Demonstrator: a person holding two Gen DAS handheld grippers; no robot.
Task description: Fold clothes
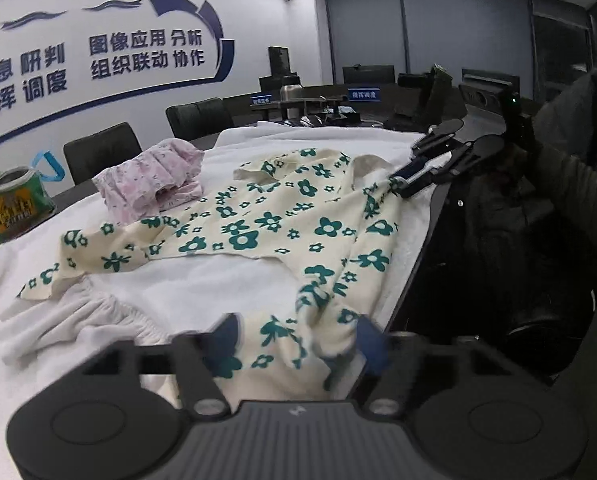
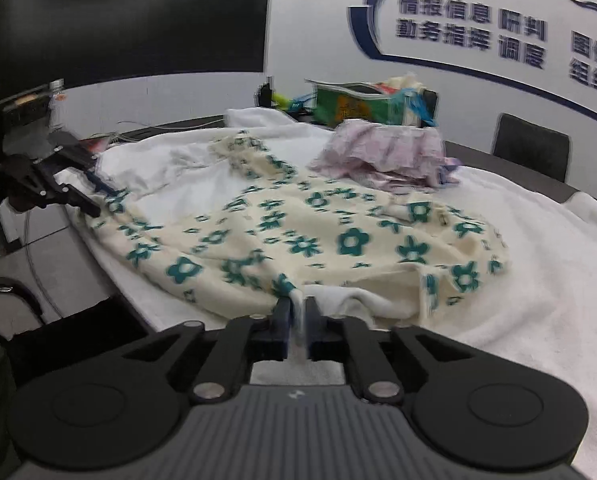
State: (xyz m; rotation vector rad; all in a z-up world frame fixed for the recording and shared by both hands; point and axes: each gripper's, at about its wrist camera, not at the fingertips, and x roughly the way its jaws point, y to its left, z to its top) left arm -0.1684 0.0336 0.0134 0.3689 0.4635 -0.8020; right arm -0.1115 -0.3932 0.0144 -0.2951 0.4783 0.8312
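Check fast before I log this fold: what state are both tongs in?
Left tongs: open, flowered garment between them.
Right tongs: shut on its edge.

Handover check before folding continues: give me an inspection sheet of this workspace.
Surface: white blanket covering the table.
Job's things: cream floral garment spread out, rumpled; pink garment bunched beyond it.
Clutter: green bag at the far edge.
Grippers: right gripper pinched on the floral garment's edge; left gripper open, fabric between its fingers.
Cables: thin wires at the table's far end.
Surroundings: wall lettering, dark chairs.
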